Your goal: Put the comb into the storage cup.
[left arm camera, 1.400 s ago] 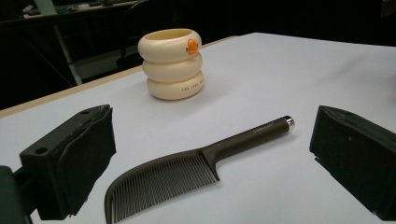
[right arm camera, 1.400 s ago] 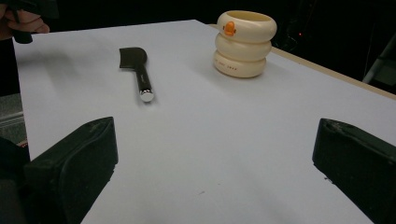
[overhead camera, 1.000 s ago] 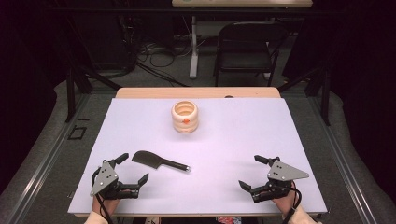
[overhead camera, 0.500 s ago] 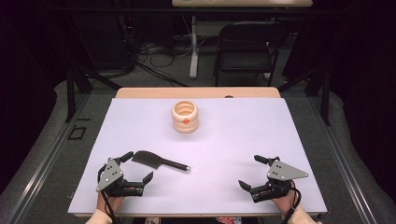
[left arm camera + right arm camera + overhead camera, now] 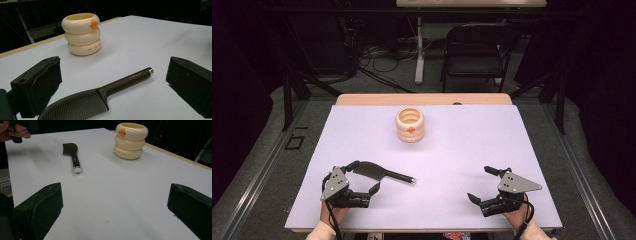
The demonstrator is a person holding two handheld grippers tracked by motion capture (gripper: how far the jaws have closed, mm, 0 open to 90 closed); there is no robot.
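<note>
A dark comb (image 5: 379, 173) lies flat on the white table (image 5: 512, 140), teeth end to the left and handle pointing right. My left gripper (image 5: 364, 176) is open at the near left, one jaw on each side of the comb's toothed end (image 5: 80, 106) and touching nothing. A cream ringed cup (image 5: 410, 125) with an orange bill stands upright at the far middle, well beyond the comb's handle (image 5: 126, 80). My right gripper (image 5: 480, 184) rests open and empty at the near right. From it the comb (image 5: 72, 155) and the cup (image 5: 130, 140) lie far off.
The table's wooden far edge (image 5: 422, 99) shows behind the cup. A folding chair (image 5: 477, 50), a desk leg and floor cables stand beyond the table. Black frame rails run along both sides. The hand holding the left gripper (image 5: 15, 130) is at the top left of the right gripper view.
My left gripper has moved right and forward, so its open jaws now flank the comb's toothed end. The right gripper, comb and cup have stayed put.
</note>
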